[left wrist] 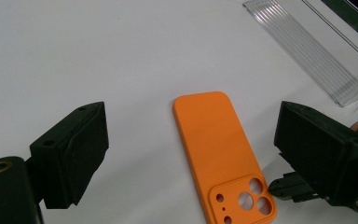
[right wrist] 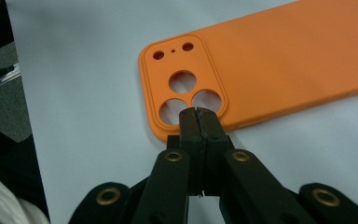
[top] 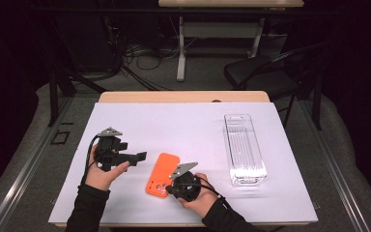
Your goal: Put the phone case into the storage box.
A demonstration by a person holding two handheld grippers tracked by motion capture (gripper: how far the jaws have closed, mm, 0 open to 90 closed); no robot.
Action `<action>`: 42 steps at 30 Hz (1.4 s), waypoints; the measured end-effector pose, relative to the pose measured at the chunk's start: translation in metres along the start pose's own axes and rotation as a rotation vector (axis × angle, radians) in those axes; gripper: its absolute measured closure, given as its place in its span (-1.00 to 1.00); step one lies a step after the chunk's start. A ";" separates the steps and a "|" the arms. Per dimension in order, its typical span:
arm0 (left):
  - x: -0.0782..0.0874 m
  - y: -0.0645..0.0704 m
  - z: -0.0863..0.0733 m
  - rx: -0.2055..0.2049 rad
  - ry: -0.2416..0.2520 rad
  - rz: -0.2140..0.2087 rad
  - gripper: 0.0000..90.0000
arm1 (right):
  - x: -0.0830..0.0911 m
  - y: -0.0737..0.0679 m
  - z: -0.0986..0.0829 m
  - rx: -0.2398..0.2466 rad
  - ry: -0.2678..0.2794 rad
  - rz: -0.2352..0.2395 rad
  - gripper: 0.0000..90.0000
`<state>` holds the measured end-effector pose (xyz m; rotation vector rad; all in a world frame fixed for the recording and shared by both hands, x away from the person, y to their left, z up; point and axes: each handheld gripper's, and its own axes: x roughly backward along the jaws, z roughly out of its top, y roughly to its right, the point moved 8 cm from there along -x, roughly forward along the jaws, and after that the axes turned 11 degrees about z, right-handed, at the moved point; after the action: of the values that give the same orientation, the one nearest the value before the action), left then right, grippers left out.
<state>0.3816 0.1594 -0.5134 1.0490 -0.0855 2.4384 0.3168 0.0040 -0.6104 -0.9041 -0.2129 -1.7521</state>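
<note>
While left tool (top: pixel 137 157) hovers agape, right tool (right wrist: pixel 198 114), jaws together, touches orange case (right wrist: pixel 270 60) edge.

High view: fixed above the person's side, facing forward and down over the white table (top: pixel 183 125); far off, taking in the whole top, both forearms and the floor beyond.
Left gripper view: rides the left gripper (left wrist: pixel 191 154), looking along its spread jaws low over the table; the orange phone case (left wrist: pixel 221 149) lies ahead between them, the clear tray (left wrist: pixel 307 51) beyond to the upper right.
Right gripper view: rides the right gripper (right wrist: pixel 198 121), very close, its joined tips at the case's camera-hole end.
Shared: all three take in the orange phone case (top: pixel 163 175) (right wrist: pixel 261 65); the left gripper view also catches the right gripper's tips beside the case.
</note>
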 end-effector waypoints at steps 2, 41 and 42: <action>0.000 0.000 0.000 0.004 0.001 0.001 -0.77 | -0.004 0.000 0.003 0.008 0.006 0.001 1.00; -0.005 0.002 -0.007 0.000 -0.062 -0.017 -0.69 | 0.048 0.007 0.019 0.048 0.147 -0.085 0.51; -0.005 0.002 -0.007 0.000 -0.063 -0.017 -0.69 | 0.051 0.008 0.020 0.051 0.154 -0.087 0.49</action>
<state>0.3790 0.1569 -0.5211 1.1217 -0.0974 2.3910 0.3271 -0.0258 -0.5649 -0.7287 -0.1983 -1.8794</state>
